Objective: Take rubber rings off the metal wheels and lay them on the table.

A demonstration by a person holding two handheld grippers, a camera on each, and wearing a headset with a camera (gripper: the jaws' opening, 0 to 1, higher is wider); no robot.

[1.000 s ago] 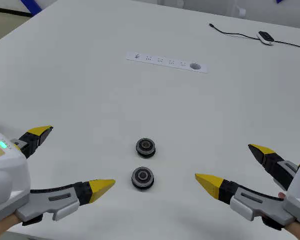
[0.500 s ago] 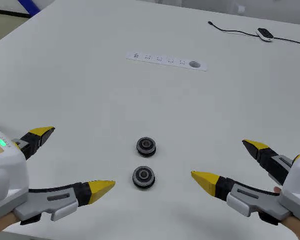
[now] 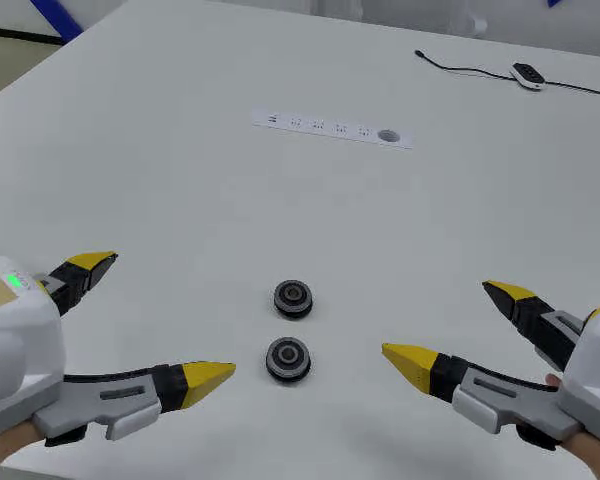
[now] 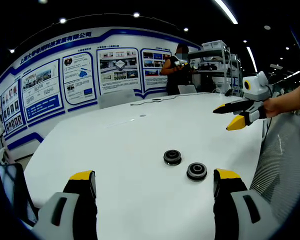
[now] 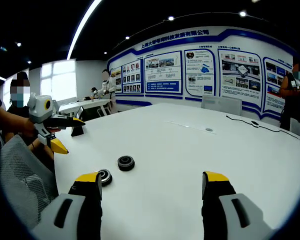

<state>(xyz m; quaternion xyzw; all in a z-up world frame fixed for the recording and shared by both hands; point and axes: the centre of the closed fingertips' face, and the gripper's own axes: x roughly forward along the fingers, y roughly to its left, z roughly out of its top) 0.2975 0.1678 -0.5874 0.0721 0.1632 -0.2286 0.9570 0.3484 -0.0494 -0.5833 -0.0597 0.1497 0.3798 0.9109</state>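
On the table (image 3: 180, 200), a near wheel (image 3: 287, 358) and a far wheel (image 3: 293, 298) lay just apart, black rings (image 3: 270, 358) on both. The left gripper (image 3: 170, 315) and right gripper (image 3: 435, 318) flanked them without touching, fingers spread wide, holding nothing.

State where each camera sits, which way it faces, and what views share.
Head view: headset, facing forward and down at the table; left gripper and right gripper show.
Left gripper view: on left gripper, facing across the table; own jaws, right gripper.
Right gripper view: on right gripper, facing across the table; own jaws, left gripper.
All share both wheels.
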